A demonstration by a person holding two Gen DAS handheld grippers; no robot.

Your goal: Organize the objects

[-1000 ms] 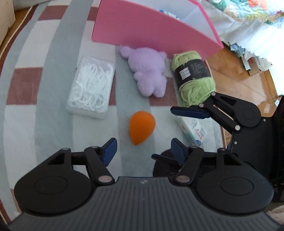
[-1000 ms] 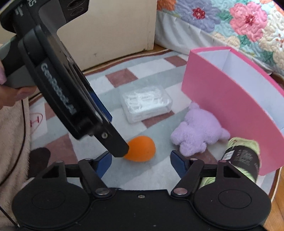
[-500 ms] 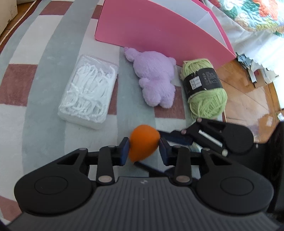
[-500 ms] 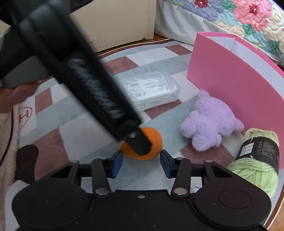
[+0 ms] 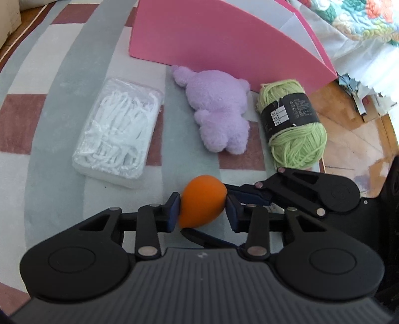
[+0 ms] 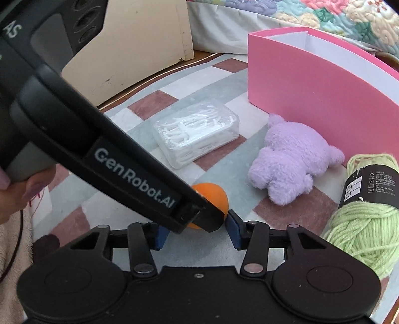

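Note:
An orange egg-shaped sponge (image 5: pixel 202 200) sits low over the checked rug (image 5: pixel 45 74). My left gripper (image 5: pixel 202 211) has its blue pads pressed on the sponge's two sides, and its jaws are opening slightly. My right gripper (image 6: pixel 195 233) comes in from the right. Its fingers (image 5: pixel 245 195) meet the sponge's two ends. In the right wrist view the left gripper's finger (image 6: pixel 139 184) covers most of the sponge (image 6: pixel 214 195). A pink box (image 5: pixel 224 40) with a white inside stands open at the back.
A clear case of white floss picks (image 5: pixel 117 132) lies to the left. A lilac plush toy (image 5: pixel 219 114) and a green yarn ball (image 5: pixel 294 129) lie against the pink box. Wooden floor (image 5: pixel 354 139) and a quilted bedspread (image 6: pixel 311 15) are on the right. A cream cabinet (image 6: pixel 139 47) stands behind.
Both grippers stood open a second ago with the sponge lying ahead on the rug. The left one has since come down around it, and both have closed on it.

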